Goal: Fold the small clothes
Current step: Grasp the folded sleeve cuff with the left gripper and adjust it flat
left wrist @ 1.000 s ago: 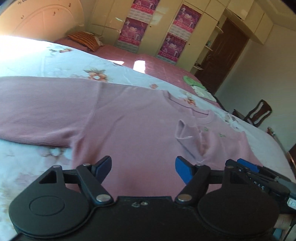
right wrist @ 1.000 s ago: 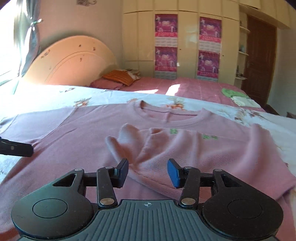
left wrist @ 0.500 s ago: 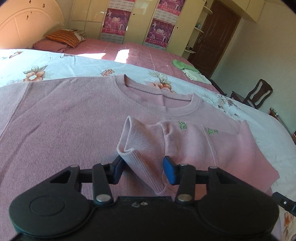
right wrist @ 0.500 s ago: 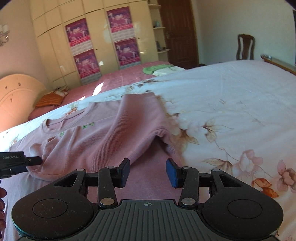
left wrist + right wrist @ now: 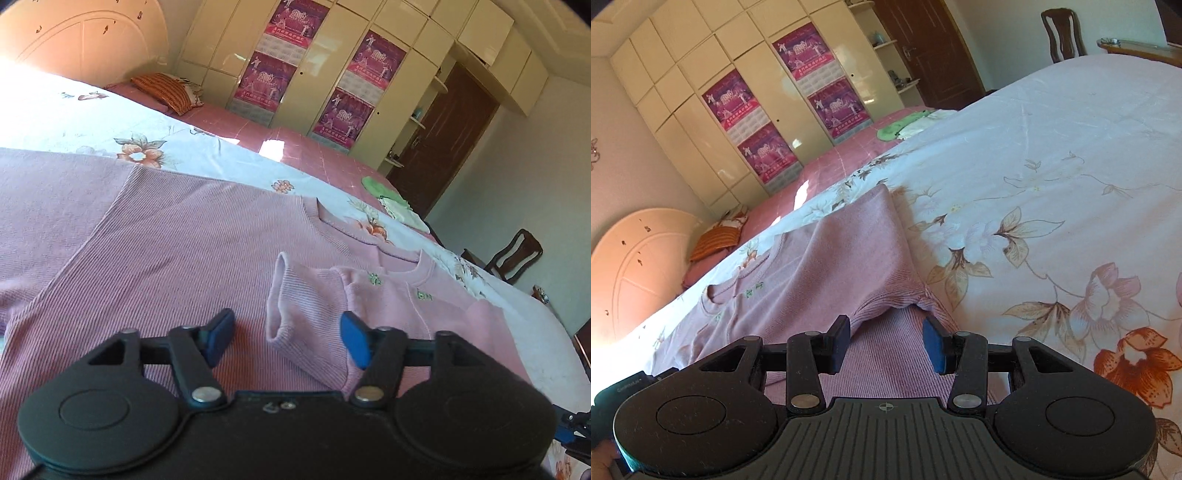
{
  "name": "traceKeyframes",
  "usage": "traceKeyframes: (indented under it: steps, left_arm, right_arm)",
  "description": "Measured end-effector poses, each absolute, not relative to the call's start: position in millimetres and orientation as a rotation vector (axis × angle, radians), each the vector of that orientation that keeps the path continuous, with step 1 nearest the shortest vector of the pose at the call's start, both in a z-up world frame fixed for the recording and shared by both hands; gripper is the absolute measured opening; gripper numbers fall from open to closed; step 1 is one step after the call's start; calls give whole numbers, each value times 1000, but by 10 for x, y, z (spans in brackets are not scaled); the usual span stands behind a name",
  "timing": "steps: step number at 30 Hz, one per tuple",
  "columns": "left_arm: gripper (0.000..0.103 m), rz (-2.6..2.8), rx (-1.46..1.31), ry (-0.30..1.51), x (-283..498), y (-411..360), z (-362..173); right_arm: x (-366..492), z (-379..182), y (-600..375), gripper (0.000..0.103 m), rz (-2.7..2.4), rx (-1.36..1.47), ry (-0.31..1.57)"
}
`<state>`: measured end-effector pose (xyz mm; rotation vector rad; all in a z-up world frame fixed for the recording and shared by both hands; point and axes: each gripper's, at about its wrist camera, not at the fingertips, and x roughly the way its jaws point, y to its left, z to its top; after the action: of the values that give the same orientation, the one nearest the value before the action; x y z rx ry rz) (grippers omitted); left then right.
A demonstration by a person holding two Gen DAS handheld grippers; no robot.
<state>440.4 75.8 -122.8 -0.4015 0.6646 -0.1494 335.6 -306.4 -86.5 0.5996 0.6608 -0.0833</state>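
Folding step: your pink sweater (image 5: 177, 243) lies flat on the bed (image 5: 1052, 177), one sleeve (image 5: 306, 317) already across.
Left hand-held gripper (image 5: 286, 336): wide, empty; straddle that cuff.
Right hand-held gripper (image 5: 884, 343): wide, empty; pinch both layers at the fold.

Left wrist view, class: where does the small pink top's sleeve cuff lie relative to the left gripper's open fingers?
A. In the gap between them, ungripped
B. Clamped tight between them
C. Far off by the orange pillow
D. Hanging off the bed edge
A: the sleeve cuff sits in the gap of the left gripper, whose jaws stand wide apart.
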Motion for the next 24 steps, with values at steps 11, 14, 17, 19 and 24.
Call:
traceKeyframes:
  steps: [11,14,17,19,24]
  left_arm:
    - [5,-224,-305,742,4914,571,-1218]
    - [5,-202,-317,587,4712,640,-1054]
    - [6,-174,-264,643,4718,620,-1178]
    - [14,-164,-278,682,4737,658,-1303]
    - [45,-182,-269,673,4782,629,-1282]
  right_arm:
    - [3472,-874,-3140,44,-114,613,678]
    - [3440,-846,-3157,44,-135,612,656]
    - [3477,-870,-3187,44,-133,588,664]
    - [3515,-901,-3190,44,-130,569,688]
    - [3590,-829,-3216,41,-110,503,657]
